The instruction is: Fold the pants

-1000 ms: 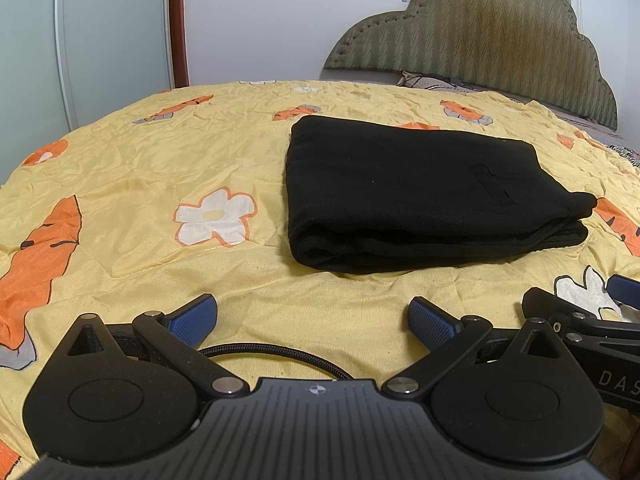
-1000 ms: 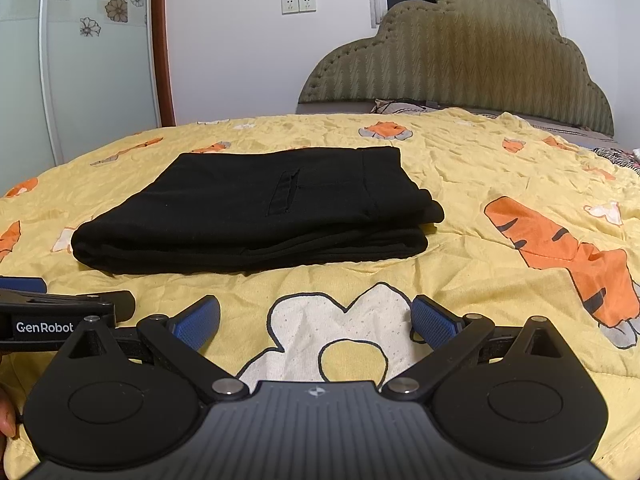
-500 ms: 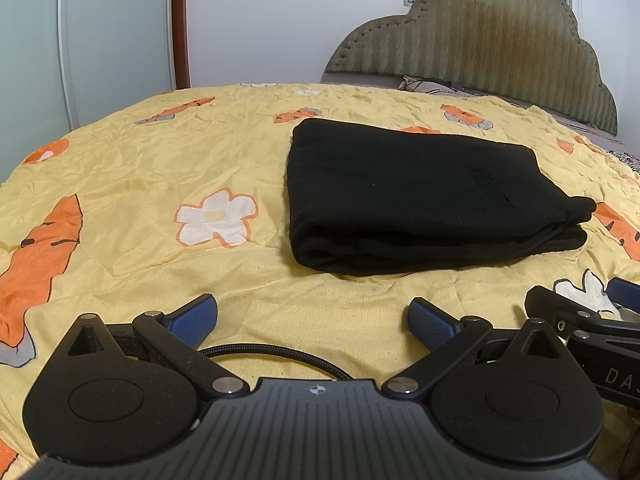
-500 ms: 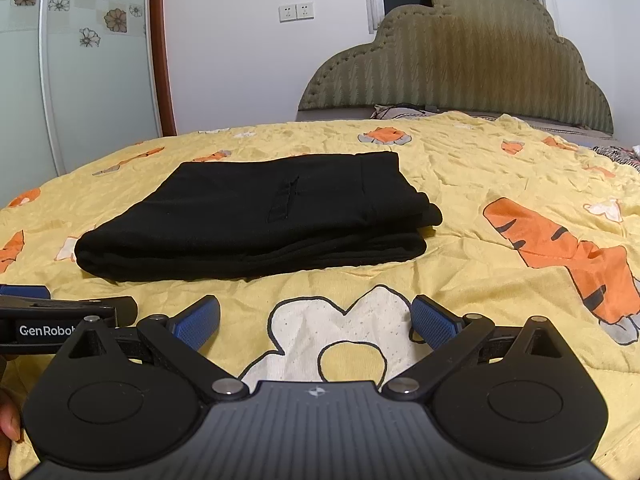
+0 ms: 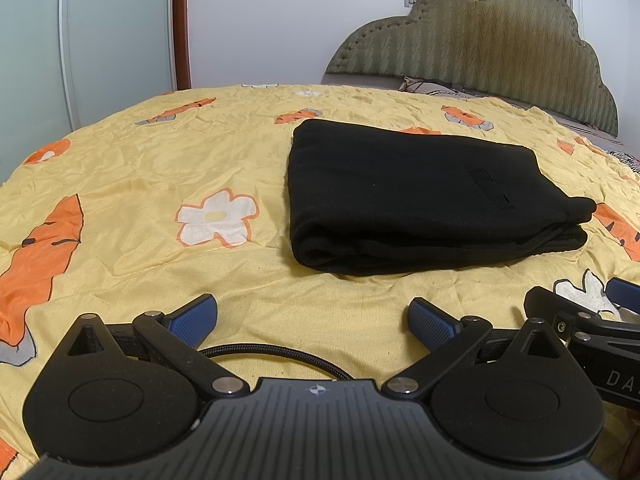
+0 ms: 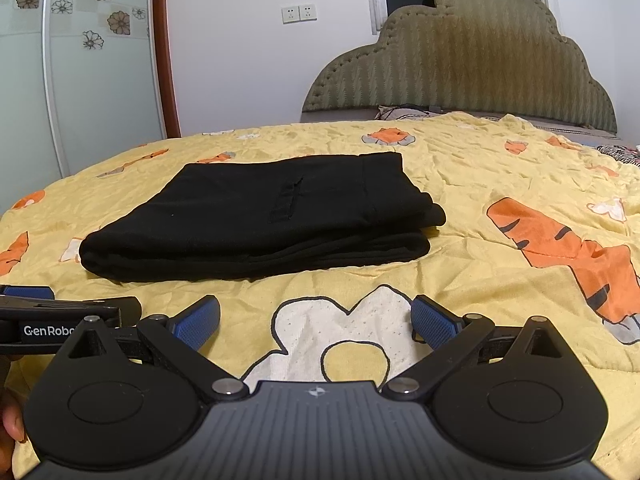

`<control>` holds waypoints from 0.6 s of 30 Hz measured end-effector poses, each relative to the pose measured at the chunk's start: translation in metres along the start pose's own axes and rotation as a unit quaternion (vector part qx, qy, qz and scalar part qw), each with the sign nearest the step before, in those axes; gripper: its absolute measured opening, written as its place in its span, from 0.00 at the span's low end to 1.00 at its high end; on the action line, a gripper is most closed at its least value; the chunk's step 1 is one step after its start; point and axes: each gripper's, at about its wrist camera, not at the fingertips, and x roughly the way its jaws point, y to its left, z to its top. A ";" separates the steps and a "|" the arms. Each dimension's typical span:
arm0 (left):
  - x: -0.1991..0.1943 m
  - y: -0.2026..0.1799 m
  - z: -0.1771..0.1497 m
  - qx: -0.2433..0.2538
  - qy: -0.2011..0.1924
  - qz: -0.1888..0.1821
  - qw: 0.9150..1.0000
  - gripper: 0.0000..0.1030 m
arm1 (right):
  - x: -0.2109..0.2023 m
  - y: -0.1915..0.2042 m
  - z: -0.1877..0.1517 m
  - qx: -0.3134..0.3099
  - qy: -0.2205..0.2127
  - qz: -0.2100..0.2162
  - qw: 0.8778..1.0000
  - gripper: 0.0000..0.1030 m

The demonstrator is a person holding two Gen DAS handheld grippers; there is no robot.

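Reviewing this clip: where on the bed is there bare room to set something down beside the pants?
Open quilt lies left of the folded pants, around the white flower. More lies right of them, by the tiger print. The strip between the pants and both open grippers, left and right, is narrow.

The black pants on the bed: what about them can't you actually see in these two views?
- Underside of the pants: hidden against the yellow bedspread, both views.
- Inner layers: covered by the top fold; layer count unclear.
- Pocket detail: black on black, barely readable.
- Pillow by the headboard: mostly hidden behind the bedspread's far edge.
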 end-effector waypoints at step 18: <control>0.000 0.000 0.000 0.000 0.000 0.000 1.000 1.00 | -0.002 0.003 -0.001 -0.014 -0.007 0.004 1.000 0.99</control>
